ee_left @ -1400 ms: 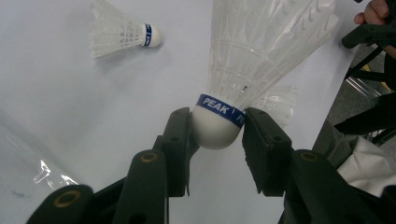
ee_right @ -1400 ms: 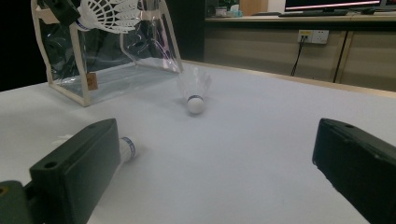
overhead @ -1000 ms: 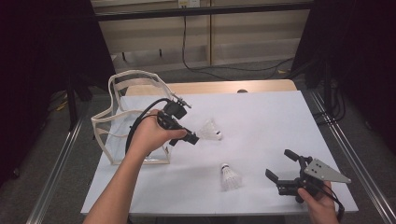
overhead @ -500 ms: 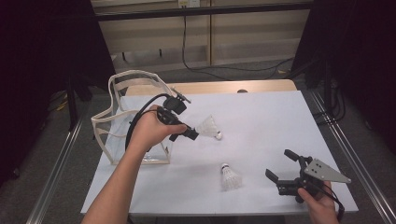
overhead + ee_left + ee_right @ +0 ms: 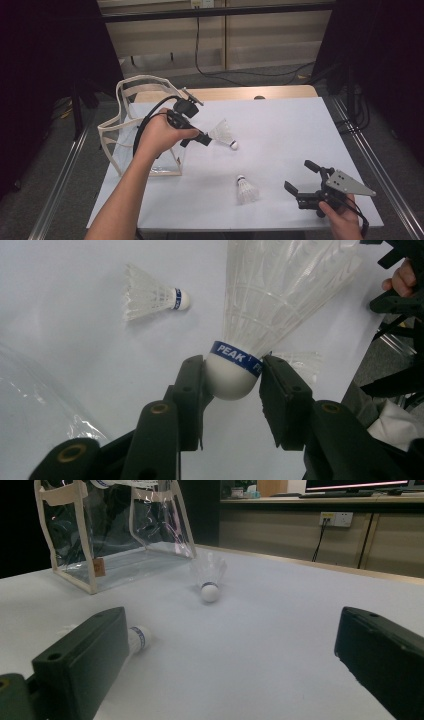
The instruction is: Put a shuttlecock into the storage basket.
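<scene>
Shifted slightly, left gripper [image 5: 206, 140] jaws clamp a shuttlecock [image 5: 235, 375]; right gripper [image 5: 305, 181] gapes empty.

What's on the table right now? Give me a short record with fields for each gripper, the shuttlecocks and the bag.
left gripper: shut on the cork of a white feather shuttlecock with a blue band, feathers pointing away from the jaws
right gripper: open, nothing between its jaws, near the front right corner of the white table
loose shuttlecocks: two lying on the table, one close to the right gripper, one farther off
clear plastic bag with cream trim: upright at the table's left edge
</scene>
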The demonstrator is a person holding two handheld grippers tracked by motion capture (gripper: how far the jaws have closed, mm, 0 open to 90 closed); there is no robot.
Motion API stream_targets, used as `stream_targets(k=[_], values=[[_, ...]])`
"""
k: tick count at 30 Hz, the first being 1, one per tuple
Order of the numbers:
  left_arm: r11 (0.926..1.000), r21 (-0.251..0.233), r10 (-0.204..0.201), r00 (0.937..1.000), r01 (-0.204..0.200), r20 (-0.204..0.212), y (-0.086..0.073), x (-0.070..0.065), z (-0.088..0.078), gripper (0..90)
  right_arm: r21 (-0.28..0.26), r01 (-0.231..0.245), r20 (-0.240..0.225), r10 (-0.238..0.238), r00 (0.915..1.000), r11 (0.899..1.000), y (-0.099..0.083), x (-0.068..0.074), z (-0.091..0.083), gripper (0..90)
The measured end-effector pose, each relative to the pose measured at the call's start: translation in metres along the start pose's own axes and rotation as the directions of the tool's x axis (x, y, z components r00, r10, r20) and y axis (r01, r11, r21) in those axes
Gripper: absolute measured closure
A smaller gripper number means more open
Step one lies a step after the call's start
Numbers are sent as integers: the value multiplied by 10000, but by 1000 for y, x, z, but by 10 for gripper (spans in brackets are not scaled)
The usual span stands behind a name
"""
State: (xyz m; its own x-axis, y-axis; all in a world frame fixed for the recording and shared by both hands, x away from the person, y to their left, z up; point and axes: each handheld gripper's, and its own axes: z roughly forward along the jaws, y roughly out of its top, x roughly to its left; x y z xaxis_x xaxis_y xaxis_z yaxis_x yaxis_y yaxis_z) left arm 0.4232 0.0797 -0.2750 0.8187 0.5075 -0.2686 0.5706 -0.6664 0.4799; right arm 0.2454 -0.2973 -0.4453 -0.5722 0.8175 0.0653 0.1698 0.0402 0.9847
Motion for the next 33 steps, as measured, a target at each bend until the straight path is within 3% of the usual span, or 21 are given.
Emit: stream_targets(k=[4,22,24,25,33], values=[[9998,-99,-190,9998,189,-84,2,0,-1,628,-10,7,9,-7,10000,10000,0,0,0,5],[9998,-73,-173,9995,171,-282,8,4,-8,628,3,-4,-16,4,10000,10000,0,0,0,5],[9992,-173,-365,9989,360,-291,8,4,-8,628,3,-9,-11,9,10000,10000,0,0,0,5],[9997,-51,-222,9993,221,-295,9,5,-9,628,2,-44,-12,44,10000,10000,0,0,0,5],[9997,-73,-243,9989,240,-409,11,6,-12,628,5,-35,-12,35,10000,10000,0,0,0,5]])
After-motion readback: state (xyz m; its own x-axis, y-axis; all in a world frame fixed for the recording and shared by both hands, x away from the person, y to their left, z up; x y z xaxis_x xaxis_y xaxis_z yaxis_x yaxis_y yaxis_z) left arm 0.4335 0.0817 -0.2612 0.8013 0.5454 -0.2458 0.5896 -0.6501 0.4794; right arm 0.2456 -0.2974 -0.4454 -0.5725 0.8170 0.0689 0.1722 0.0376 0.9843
